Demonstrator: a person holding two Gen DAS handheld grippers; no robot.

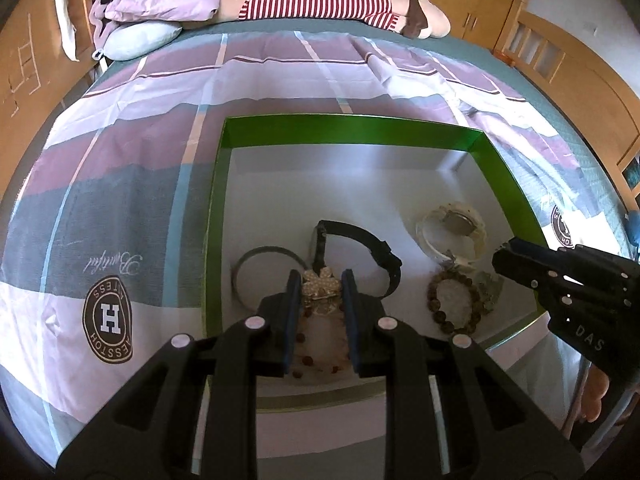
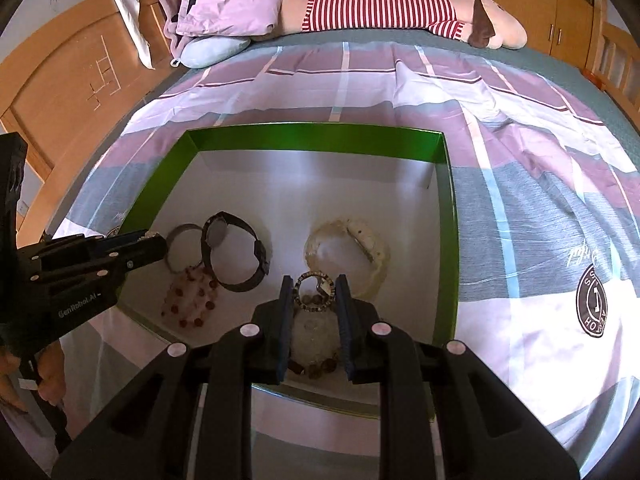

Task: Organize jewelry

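Your left gripper hangs over the near left part of the green box, which sits on the bed. Its narrowly spread fingers flank a pale flower-shaped ornament; whether the pads actually press on it you cannot tell, since the fingers cover its sides. Below it, a reddish bead strand is largely hidden behind that gripper in the left wrist view and shows better from the right wrist.

Your right gripper is set just as narrowly around a small ring-shaped piece with a dark-and-light rim. Contact is again unclear. Under it lies a brown bead bracelet, of which the right wrist view shows only a few beads between the fingers.

Elsewhere on the box's white floor lie a black watch, a thin grey bangle partly behind the left gripper, and a pale translucent watch whose details blur in the glare. The box's near wall is cut off by both grippers' bodies. Part of a hand shows at the left edge of the right wrist view.
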